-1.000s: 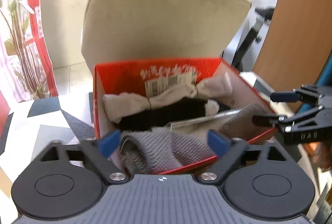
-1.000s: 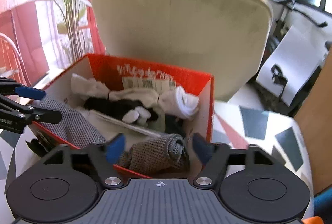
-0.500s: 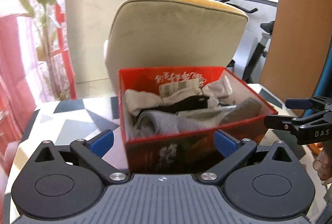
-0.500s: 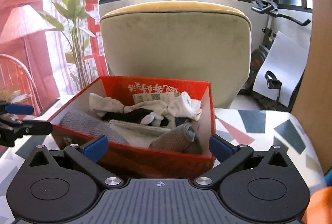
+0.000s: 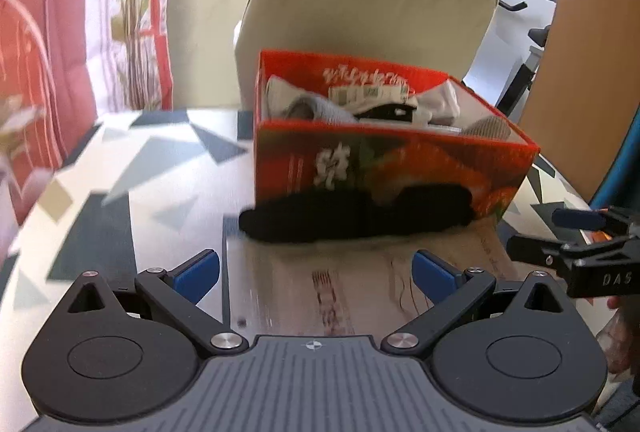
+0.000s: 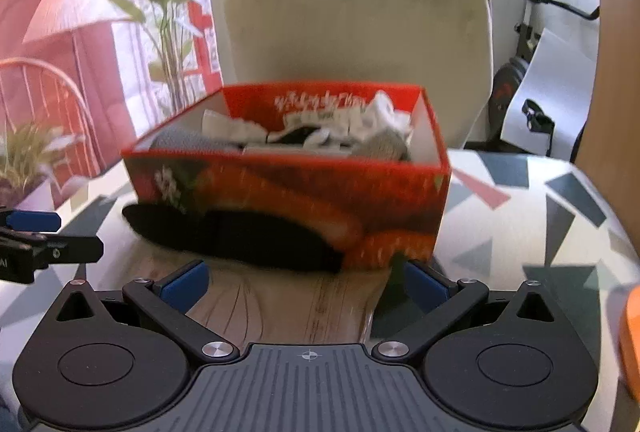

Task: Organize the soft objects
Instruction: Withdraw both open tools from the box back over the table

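- Since a second ago both grippers have backed out of the red box and dropped lower; then their tips hung over the socks inside, now the box's near wall faces both cameras. The right gripper's jaws have just been opening, with nothing between them.
- Left gripper (image 5: 316, 270): jaws spread wide, empty, blue pads over a brown cardboard sheet (image 5: 344, 284) lying on the table.
- Right gripper (image 6: 306, 284): jaws fully spread, empty, over the same cardboard; its tips also show at the right edge of the left view.
- Black sock (image 5: 356, 218): lies flat on the cardboard, against the foot of the box's near wall, outside the box, just ahead of both grippers and untouched.
- Red box (image 5: 384, 167): open-topped, on the table with the triangle-pattern top (image 5: 92, 199). Inside: grey knit socks (image 5: 320, 109), white socks (image 6: 236, 127), a black-and-white one near the middle; motion blur hides finer detail.
- Behind the box: beige chair back (image 6: 356, 27).
- Farther: potted plant (image 6: 168, 3), red curtain, windows.
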`<state>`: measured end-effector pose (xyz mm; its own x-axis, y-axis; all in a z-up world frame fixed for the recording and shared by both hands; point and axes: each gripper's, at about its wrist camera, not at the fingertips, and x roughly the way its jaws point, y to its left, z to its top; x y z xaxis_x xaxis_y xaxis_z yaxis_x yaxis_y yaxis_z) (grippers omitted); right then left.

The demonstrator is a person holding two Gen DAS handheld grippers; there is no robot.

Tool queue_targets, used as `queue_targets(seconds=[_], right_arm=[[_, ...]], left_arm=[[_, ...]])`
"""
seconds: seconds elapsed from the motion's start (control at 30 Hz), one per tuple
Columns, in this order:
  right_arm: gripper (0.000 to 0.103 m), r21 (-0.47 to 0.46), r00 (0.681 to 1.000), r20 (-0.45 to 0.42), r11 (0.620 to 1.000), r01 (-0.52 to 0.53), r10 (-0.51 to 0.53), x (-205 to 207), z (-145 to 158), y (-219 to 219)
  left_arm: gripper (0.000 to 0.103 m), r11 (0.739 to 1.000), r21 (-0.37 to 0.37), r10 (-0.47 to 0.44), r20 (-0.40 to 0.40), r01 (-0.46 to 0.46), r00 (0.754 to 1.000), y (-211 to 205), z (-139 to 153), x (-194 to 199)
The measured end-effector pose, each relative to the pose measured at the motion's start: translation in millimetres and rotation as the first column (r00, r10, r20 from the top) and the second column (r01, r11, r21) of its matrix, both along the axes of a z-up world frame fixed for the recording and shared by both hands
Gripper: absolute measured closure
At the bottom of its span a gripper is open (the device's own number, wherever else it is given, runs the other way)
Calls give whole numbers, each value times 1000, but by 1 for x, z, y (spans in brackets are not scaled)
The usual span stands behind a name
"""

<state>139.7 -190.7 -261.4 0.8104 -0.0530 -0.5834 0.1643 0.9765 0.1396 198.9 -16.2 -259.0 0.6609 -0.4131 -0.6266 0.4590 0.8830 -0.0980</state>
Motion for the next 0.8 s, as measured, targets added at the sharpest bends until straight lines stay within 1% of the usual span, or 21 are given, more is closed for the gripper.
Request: queue_targets(seconds=[0.2, 0.3, 0.5, 0.67, 0.8], right_arm=[[0, 22, 999, -52, 1000, 9, -8, -9, -21, 8], [0, 26, 996, -86, 1000, 15, -12, -7, -30, 12], [0, 23, 993, -116, 1000, -11, 13, -5, -39, 21], [1, 14, 993, -117, 1000, -19, 20, -4, -39, 21], [4, 12, 993, -118, 1000, -16, 18, -1, -40, 16]], left_arm=[[0, 999, -2, 46, -73, -46, 996, 6, -20, 1], [0, 999, -1, 53, -104, -54, 993, 7, -28, 1], [0, 999, -1, 49, -136, -50, 989, 8, -37, 1], [0, 999, 7, 54, -141, -54, 988, 7, -40, 3], [0, 999, 1, 50, -139, -50, 989, 8, -38, 8]])
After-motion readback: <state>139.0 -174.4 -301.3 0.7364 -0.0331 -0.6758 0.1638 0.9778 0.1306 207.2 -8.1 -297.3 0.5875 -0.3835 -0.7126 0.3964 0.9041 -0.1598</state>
